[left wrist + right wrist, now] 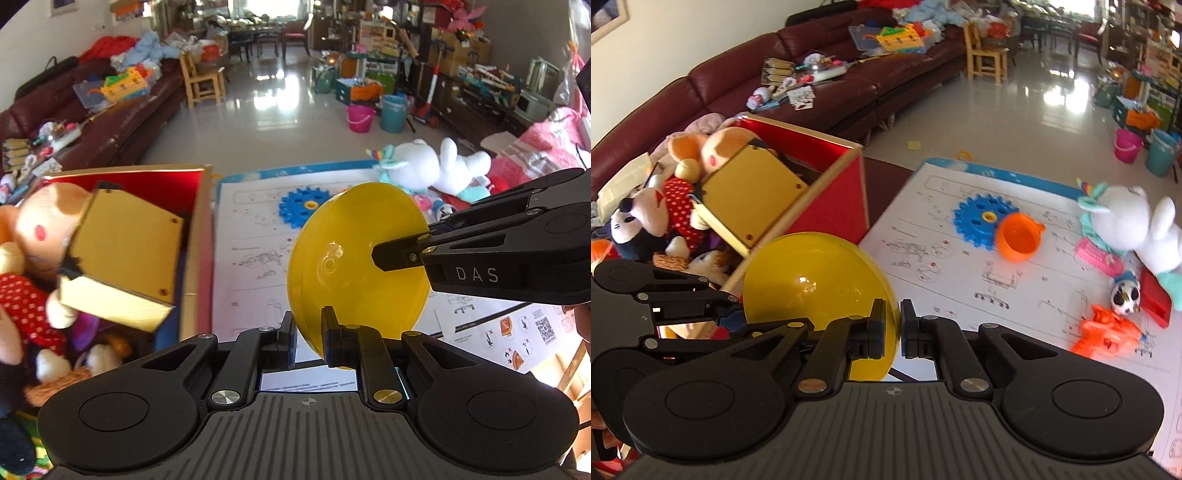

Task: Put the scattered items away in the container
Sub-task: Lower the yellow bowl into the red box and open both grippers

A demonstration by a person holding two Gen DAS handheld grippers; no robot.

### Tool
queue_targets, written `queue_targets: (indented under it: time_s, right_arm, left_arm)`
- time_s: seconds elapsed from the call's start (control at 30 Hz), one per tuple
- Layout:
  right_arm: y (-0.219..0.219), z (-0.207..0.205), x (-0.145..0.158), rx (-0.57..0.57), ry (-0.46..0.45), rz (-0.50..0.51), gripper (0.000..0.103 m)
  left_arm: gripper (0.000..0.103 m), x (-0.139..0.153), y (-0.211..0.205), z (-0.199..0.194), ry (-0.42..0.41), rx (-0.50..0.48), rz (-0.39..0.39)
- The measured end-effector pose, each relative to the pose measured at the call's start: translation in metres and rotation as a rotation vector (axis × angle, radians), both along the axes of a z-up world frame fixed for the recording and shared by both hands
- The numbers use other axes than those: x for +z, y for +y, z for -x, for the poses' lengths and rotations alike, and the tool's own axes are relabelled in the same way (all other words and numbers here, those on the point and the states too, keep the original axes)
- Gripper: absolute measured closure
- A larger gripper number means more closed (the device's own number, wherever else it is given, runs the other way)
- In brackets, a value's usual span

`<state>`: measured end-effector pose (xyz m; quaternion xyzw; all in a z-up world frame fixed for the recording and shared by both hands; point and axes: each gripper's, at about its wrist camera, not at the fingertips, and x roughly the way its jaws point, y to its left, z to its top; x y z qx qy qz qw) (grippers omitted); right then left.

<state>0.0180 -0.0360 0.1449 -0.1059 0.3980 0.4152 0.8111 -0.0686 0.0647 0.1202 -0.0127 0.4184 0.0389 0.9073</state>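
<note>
A yellow plastic bowl point(351, 266) point(812, 273) hangs in the air, held on edge by both grippers. My left gripper point(308, 332) point(733, 302) is shut on its rim. From the other side, my right gripper point(900, 321) point(384, 254) is shut on the rim too. The bowl hangs beside the red box point(199, 221) point(831, 206), which holds plush toys and a gold case point(125, 243). On the white paper sheet point(960, 280) lie a blue gear point(979, 218) point(301, 206), an orange cup point(1019, 236), a white unicorn plush point(1126, 221) point(432, 166) and an orange toy gun point(1108, 332).
A dark red sofa point(738, 74) strewn with toys runs behind the box. A pink toy point(1099, 258), a small owl figure point(1124, 295) and a red piece point(1156, 299) lie by the plush. Pink point(358, 118) and blue point(393, 112) buckets stand on the tiled floor.
</note>
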Motion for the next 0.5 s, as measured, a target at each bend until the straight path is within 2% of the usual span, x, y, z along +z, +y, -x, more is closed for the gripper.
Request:
queue_targets:
  time_s: [0.17, 0.3, 0.5]
  right_arm:
    - [0.059, 0.032, 0.03, 0.166, -0.05, -0.03, 0.094]
    - [0.106, 0.055, 0.039, 0.281, -0.065, -0.04, 0.094]
    - [0.162, 0.062, 0.04, 0.318, -0.071, -0.016, 0.093]
  left_arm:
    - [0.094, 0.029, 0.053, 0.043, -0.042, 0.146, 0.0]
    - [0.094, 0.04, 0.096, 0.077, -0.045, 0.257, -0.005]
    - [0.093, 0.038, 0.134, 0.084, -0.03, 0.335, -0.014]
